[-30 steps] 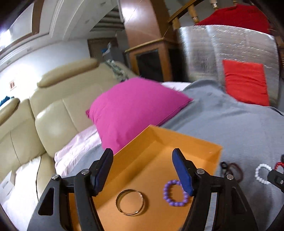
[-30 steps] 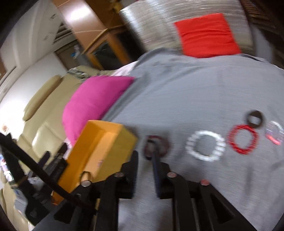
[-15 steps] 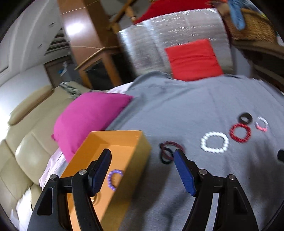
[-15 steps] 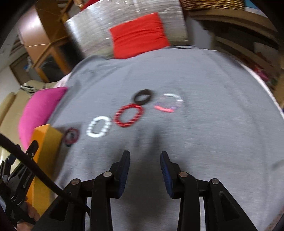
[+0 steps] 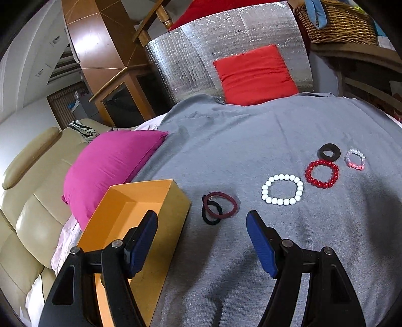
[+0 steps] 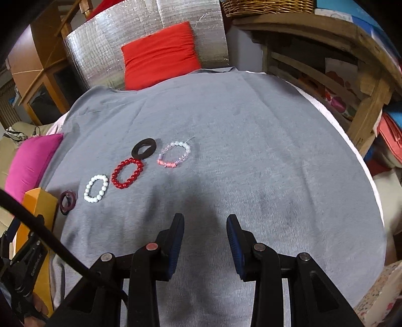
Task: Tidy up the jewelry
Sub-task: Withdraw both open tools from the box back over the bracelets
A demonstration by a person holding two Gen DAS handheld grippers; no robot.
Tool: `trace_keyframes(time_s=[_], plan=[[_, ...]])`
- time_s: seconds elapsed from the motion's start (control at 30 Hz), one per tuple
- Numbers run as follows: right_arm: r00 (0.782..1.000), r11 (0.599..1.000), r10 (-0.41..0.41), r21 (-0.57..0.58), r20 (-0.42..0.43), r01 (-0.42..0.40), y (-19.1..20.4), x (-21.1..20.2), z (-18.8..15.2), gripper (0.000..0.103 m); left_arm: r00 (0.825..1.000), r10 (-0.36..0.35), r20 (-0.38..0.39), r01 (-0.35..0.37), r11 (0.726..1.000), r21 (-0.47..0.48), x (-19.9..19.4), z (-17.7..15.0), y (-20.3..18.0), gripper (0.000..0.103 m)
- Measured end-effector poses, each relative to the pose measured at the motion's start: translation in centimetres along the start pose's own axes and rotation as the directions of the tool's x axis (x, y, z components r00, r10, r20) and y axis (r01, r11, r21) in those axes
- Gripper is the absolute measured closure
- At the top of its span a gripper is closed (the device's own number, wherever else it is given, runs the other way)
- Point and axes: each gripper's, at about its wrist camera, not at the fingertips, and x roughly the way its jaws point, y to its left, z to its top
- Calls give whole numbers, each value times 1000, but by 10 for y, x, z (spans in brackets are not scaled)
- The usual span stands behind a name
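Note:
An orange box [image 5: 140, 201] sits at the left edge of the grey cloth; it also shows in the right wrist view [image 6: 40, 203]. On the cloth lie, left to right, maroon and black hair ties [image 5: 219, 207], a white bead bracelet [image 5: 282, 189], a red bead bracelet [image 5: 322, 173], a black scrunchie [image 5: 329, 151] and a pink-clear bracelet [image 5: 355, 159]. My left gripper [image 5: 202, 226] is open and empty, just short of the hair ties. My right gripper [image 6: 204, 229] is open and empty above bare cloth, right of the bracelets [image 6: 127, 173].
A magenta pillow [image 5: 110, 166] lies behind the box beside a cream sofa [image 5: 32, 191]. A red cushion [image 5: 253, 75] leans on a silver panel at the back. Wooden shelving [image 6: 326, 65] and a wicker basket [image 5: 336, 22] stand at the right.
My left gripper swung right from over the box to the hair ties. My right gripper pulled back from the hair ties, opened wider and moved right.

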Motion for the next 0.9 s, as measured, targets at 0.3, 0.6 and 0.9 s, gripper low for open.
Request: trace_keyframes(time_s=[0.3, 0.6, 0.9], plan=[[999, 997, 51, -52, 0, -51, 18, 20, 12, 65, 999, -7, -40, 7, 1000, 2, 13, 0, -6, 29], [984, 984, 176, -15, 2, -176, 14, 54, 25, 65, 995, -74, -67, 71, 996, -55, 38, 3, 15, 29], [957, 957, 288, 28, -15, -288, -4, 83, 47, 65, 974, -207, -90, 200, 977, -75, 63, 1, 22, 29]])
